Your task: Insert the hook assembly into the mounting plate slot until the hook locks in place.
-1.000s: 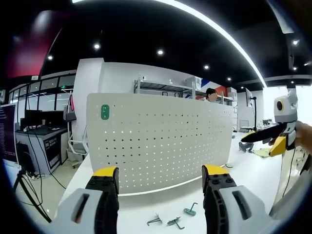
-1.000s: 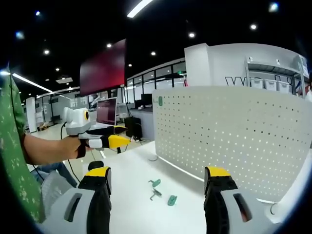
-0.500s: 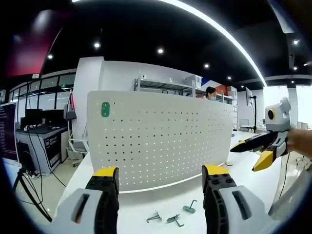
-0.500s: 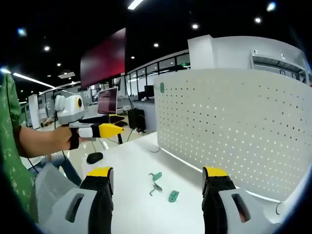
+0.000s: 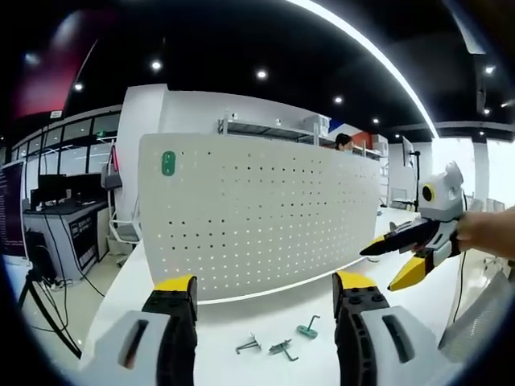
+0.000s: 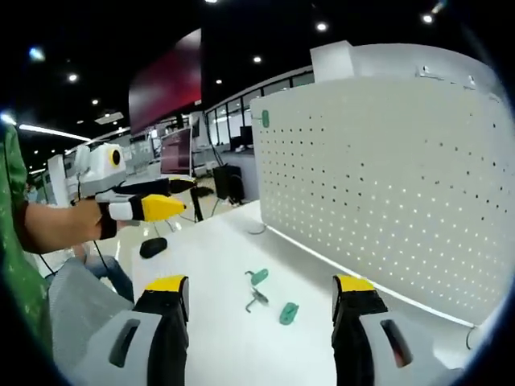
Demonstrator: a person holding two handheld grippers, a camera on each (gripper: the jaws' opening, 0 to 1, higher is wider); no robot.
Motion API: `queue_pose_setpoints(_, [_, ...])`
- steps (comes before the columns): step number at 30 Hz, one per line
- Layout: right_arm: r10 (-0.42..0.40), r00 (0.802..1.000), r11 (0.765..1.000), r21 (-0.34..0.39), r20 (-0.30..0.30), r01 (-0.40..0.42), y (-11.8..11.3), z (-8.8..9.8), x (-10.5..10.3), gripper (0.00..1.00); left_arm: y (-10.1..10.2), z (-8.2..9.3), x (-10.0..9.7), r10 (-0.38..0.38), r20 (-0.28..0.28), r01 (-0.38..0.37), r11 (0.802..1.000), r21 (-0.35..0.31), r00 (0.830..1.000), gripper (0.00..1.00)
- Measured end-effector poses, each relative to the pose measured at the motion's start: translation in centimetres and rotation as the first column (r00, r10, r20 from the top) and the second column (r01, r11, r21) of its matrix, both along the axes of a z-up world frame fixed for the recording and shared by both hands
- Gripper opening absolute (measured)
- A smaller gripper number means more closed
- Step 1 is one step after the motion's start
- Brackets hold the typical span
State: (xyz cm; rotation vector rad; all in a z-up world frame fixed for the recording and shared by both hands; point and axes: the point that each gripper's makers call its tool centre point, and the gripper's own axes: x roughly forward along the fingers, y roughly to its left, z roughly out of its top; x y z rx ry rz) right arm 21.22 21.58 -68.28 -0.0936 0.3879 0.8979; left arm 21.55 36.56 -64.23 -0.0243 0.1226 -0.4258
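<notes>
Left gripper view: the left gripper [image 5: 261, 338] rises from the lower edge with its two yellow-tipped jaws set wide apart and nothing between them. The white perforated mounting plate [image 5: 257, 221] stands upright on the white table [image 5: 217, 322] beyond the jaws, with a small green tag [image 5: 168, 163] near its upper left corner. Three hook assemblies lie loose on the table in front of the plate's foot, nearer the camera than the plate and in the gap seen between the two jaws: a grey hook [image 5: 248, 346], a second hook [image 5: 282, 349] just beside it, and a green-based hook [image 5: 306, 327] closest to the plate and to the right-hand jaw. None of them touches the plate or either jaw. The right gripper [image 5: 394, 257], held by a hand [image 5: 487, 233], enters in front of the plate's right end, above the table, its black and yellow jaws parted and empty, well apart from the hooks. Right gripper view: the right gripper [image 6: 261, 322] likewise shows wide, empty jaws. The mounting plate [image 6: 386, 177] runs along the right, its green tag [image 6: 265, 118] at the far upper corner. On the table [image 6: 217, 338] before the plate lie the green-based hook [image 6: 257, 277], the grey hook [image 6: 257, 301] and a further green hook [image 6: 288, 313], all between the jaws as seen and clear of both. The left gripper [image 6: 173, 197], held in a hand [image 6: 84, 221], hovers away from the plate, above the table edge; whether its jaws are parted cannot be told from this angle.
</notes>
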Motion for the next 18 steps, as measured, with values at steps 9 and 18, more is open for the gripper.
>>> queue_pose_setpoints(9, [0.037,0.999,0.999,-0.037,-0.035,-0.038,1.1,-2.4,0.4,0.71,-0.5,-1.0,-0.4,-0.016,-0.029,0.016,1.000,0.002,0.999,0.69])
queue_pose_setpoints(18, [0.075,0.996,0.994,-0.071,-0.056,-0.079,2.3,-4.4,1.0,0.67,-0.8,-2.1,-0.7,-0.030,-0.057,0.030,0.999,0.014,0.998,0.68])
